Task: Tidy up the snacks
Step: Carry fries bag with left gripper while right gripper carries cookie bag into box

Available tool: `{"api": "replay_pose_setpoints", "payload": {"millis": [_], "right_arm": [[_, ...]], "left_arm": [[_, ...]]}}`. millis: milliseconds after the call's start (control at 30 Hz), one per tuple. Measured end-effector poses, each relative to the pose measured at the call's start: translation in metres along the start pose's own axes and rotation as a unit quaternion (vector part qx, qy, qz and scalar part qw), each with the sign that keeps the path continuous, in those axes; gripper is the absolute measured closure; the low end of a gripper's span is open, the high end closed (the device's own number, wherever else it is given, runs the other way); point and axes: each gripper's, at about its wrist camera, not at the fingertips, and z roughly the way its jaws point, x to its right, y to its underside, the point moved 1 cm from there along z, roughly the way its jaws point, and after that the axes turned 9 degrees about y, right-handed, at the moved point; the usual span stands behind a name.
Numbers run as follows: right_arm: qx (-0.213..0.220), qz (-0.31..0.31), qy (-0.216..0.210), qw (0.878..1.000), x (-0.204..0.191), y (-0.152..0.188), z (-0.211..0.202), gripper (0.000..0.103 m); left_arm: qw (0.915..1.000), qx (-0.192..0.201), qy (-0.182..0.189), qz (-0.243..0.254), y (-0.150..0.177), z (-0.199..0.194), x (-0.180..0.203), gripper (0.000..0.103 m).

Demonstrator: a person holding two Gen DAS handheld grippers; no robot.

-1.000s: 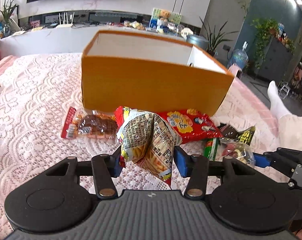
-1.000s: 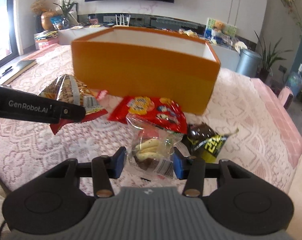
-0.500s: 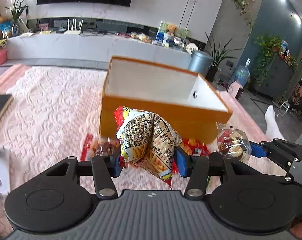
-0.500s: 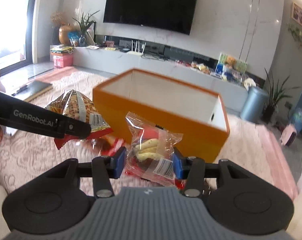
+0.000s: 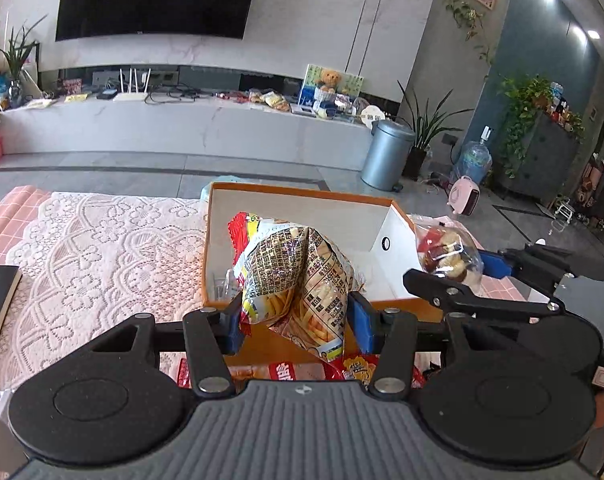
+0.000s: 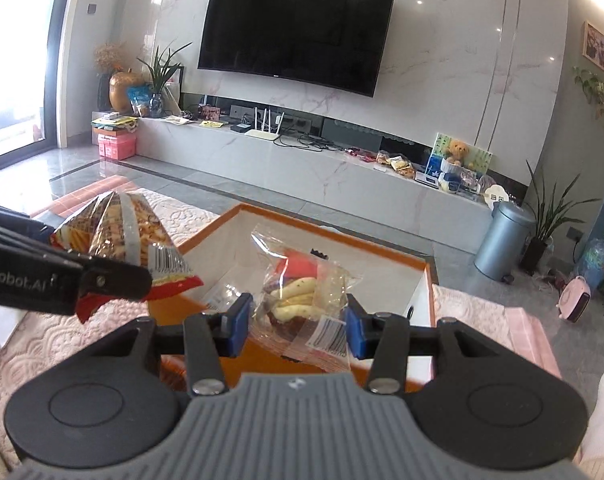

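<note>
The left gripper (image 5: 293, 318) is closed on a bag of potato sticks (image 5: 297, 276), its blue pads pressing both sides, and holds it above the near wall of the open orange box (image 5: 302, 200) on the lace tablecloth (image 5: 101, 248). The right gripper (image 6: 293, 322), just to its right, is clamped on a clear packet of small cakes (image 6: 302, 300), likewise raised over the box's near edge. More snack packets (image 5: 293, 372) lie on the cloth in front of the box, below the left gripper.
</note>
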Motion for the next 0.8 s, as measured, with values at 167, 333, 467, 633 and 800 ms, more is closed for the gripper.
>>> {"api": "replay_pose_setpoints", "payload": {"millis": [167,333,467,633,800], "right_arm": [[-0.022,-0.008,0.004,1.0,0.01,-0.018,0.029,0.057],[-0.065,-0.004,0.013,0.998,0.025,-0.026,0.065,0.057],[-0.098,0.01,0.014,0.995,0.04,-0.028,0.095,0.057],[-0.144,0.01,0.011,0.989,0.044,-0.021,0.13,0.057],[-0.175,0.011,0.0,0.984,0.045,-0.014,0.155,0.057]], "left_arm": [[0.9999,-0.012,0.01,0.005,-0.015,0.017,0.002,0.045],[0.9989,-0.039,0.023,0.01,-0.03,0.042,0.003,0.045],[0.9978,-0.057,0.019,0.028,-0.036,0.061,0.007,0.045],[0.9957,-0.077,0.04,0.032,-0.04,0.08,0.007,0.045],[0.9935,-0.1,0.037,0.04,-0.039,0.1,0.003,0.045]]}}
